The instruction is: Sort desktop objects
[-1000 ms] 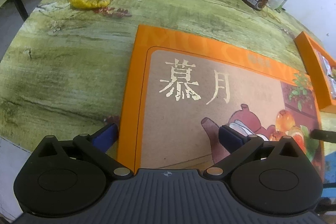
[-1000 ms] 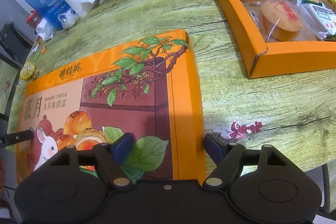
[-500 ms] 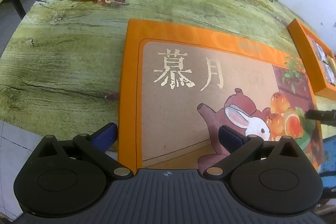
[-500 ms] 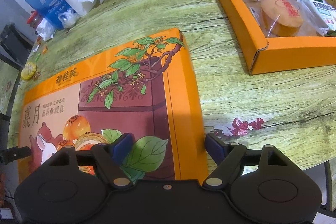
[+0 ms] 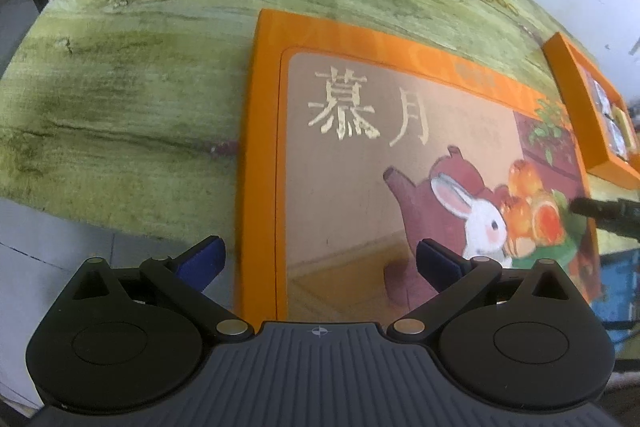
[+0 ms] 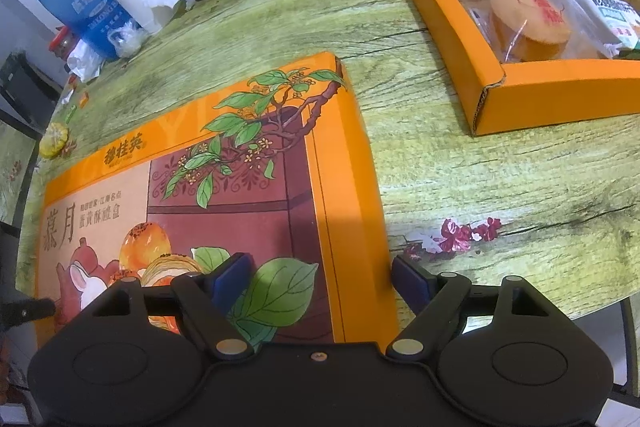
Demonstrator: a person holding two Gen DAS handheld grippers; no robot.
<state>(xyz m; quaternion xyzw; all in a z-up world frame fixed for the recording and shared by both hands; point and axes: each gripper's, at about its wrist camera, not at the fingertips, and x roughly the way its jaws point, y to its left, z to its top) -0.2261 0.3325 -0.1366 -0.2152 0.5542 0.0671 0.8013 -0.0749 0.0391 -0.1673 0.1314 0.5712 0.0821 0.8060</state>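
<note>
We see the orange box lid (image 5: 360, 163) flat on the green table (image 5: 120, 107), our left gripper (image 5: 320, 259) and right gripper (image 6: 322, 279) both spread wide, straddling its near corners, grasping nothing, open tray (image 6: 492, 87) well apart.

My left gripper (image 5: 318, 261) has a grey ribbed body, black round arms and blue pads (image 5: 202, 259). My right gripper (image 6: 322, 277) is all black, with brass pins and one small screw.

left gripper (image 5: 318, 263) above the orange box lid (image 5: 400, 167).
its jaws stand apart, straddling the lid's left edge on the green table (image 5: 120, 87).
</note>
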